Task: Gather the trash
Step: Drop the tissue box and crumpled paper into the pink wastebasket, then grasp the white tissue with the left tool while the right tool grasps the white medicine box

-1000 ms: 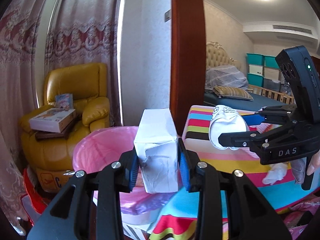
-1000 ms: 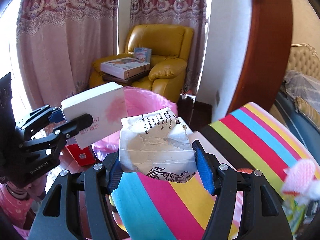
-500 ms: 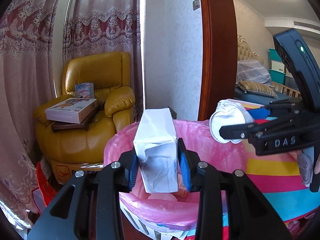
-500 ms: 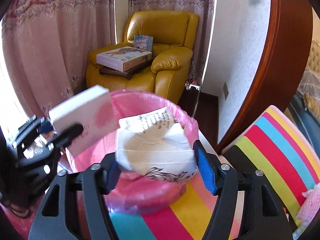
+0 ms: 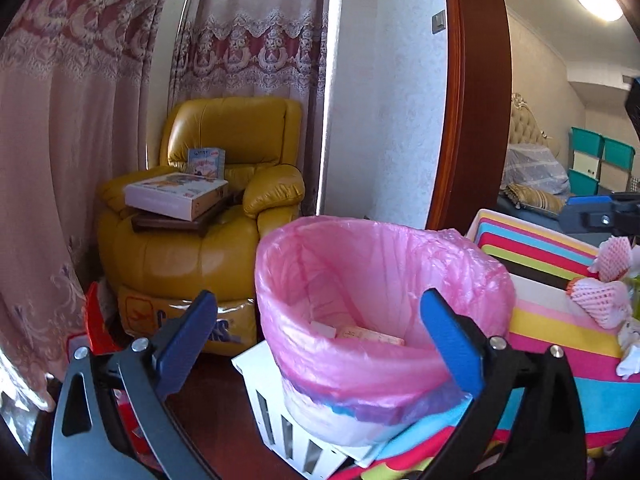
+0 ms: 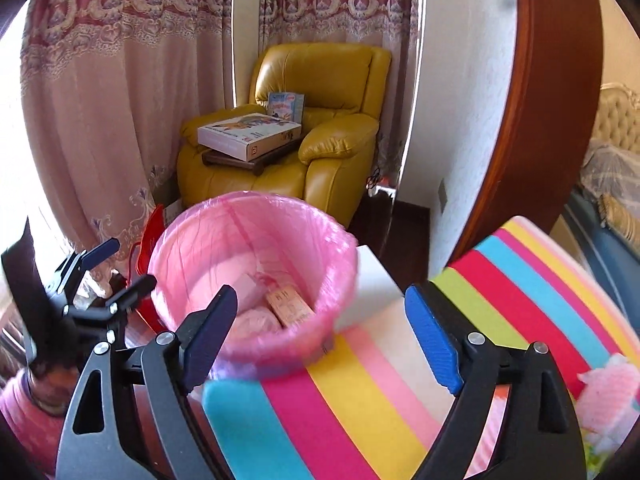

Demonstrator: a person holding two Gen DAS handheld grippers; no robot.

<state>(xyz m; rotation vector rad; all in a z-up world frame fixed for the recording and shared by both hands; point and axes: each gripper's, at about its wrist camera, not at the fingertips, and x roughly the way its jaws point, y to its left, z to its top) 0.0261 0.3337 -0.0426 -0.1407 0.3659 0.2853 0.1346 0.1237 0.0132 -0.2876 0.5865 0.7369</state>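
Note:
A bin lined with a pink bag [image 5: 360, 280] stands beside the striped table; it also shows in the right wrist view [image 6: 256, 240]. Trash lies at its bottom: a tan box [image 6: 288, 306] and white pieces [image 5: 324, 328]. My left gripper [image 5: 320, 332] is open and empty just in front of the bin; it also shows at the left of the right wrist view [image 6: 116, 264]. My right gripper [image 6: 320, 332] is open and empty above the bin's near rim and the table edge. Pink foam fruit nets [image 5: 600, 300] lie on the table at right.
A striped tablecloth [image 6: 400, 400] covers the table. A white slatted crate [image 5: 288, 420] sits under the bin. A yellow armchair [image 5: 208, 240] holding boxes stands behind by the curtains. A red bag [image 5: 96, 320] lies on the floor. A wooden door frame [image 5: 472, 120] rises at right.
Both grippers opened and let go: the white carton and the crumpled paper cup are gone from the jaws. Both grippers have pulled back a little from the bin.

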